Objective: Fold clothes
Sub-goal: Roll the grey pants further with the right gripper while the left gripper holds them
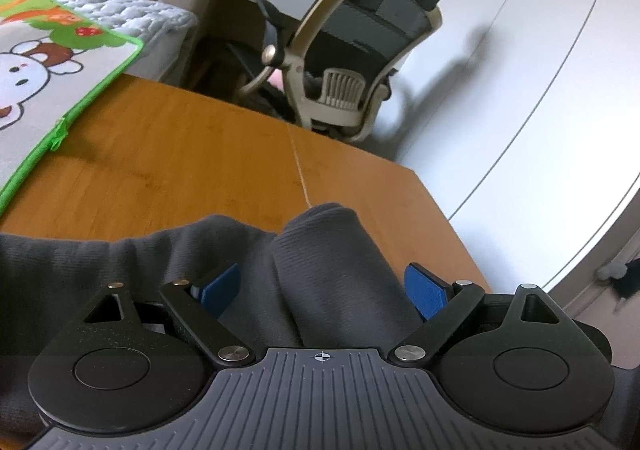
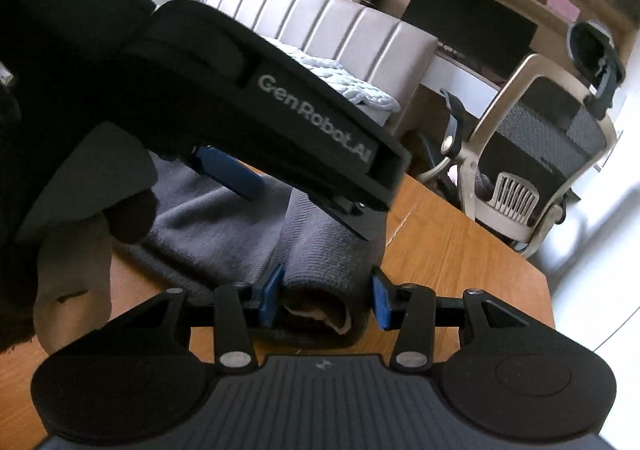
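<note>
Wooden table (image 1: 168, 154), grey ribbed garment (image 1: 328, 262) (rolled), both jaws open

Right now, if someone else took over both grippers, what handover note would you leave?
Left gripper: jaws open, straddling a raised fold of the grey garment.
Right gripper: jaws open either side of the garment's rolled end, not clamped.
The garment lies bunched on the wooden table, near its corner.
Done: partly gathered.
Left: grasp, flatten, complete the folds.
</note>
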A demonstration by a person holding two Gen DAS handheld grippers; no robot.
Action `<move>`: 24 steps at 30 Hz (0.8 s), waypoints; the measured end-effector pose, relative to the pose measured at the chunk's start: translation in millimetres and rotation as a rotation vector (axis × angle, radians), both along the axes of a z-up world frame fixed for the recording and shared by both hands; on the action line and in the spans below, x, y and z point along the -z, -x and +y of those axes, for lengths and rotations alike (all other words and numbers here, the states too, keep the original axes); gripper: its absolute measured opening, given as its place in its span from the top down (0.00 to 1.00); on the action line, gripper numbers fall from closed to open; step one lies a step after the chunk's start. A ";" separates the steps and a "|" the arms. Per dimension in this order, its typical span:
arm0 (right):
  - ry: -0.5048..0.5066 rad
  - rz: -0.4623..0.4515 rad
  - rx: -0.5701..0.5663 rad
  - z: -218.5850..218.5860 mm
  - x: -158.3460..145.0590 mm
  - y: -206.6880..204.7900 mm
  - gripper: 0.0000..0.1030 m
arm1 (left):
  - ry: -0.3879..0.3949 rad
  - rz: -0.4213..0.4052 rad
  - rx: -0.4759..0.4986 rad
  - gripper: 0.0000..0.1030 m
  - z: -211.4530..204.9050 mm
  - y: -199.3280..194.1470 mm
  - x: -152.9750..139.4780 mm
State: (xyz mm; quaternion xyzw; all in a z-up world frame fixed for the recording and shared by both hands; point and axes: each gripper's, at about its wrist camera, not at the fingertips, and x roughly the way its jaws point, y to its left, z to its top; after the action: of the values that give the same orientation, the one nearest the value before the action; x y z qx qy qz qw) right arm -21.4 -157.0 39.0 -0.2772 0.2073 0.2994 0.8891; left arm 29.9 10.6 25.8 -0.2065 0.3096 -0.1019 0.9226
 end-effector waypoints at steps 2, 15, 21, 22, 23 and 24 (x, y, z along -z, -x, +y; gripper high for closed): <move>0.003 0.001 -0.007 0.2 -1.0 0.1 0.54 | -0.013 0.003 -0.004 0.09 0.6 -1.6 0.5; -0.107 0.055 -0.069 -13.5 -12.1 -3.1 0.43 | -0.063 0.035 -0.018 0.05 12.3 -3.5 12.9; -0.079 0.031 -0.096 4.7 -4.3 -2.2 0.41 | -0.044 0.046 -0.033 0.05 20.2 -0.2 12.3; -0.064 0.025 -0.105 8.6 -3.2 -0.2 0.40 | -0.035 0.049 -0.043 0.05 23.3 0.5 11.6; -0.050 0.018 -0.113 12.1 -2.2 1.9 0.40 | -0.026 0.046 -0.055 0.05 26.4 2.1 10.1; -0.036 0.011 -0.121 15.0 -1.5 3.9 0.40 | -0.021 0.035 -0.069 0.06 29.2 4.2 7.7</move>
State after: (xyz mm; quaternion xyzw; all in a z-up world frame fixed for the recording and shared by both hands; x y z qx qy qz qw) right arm -25.3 -142.0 40.5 -0.2716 0.1896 0.3577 0.8731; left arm 25.7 39.8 18.1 -0.2092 0.3192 -0.0634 0.9221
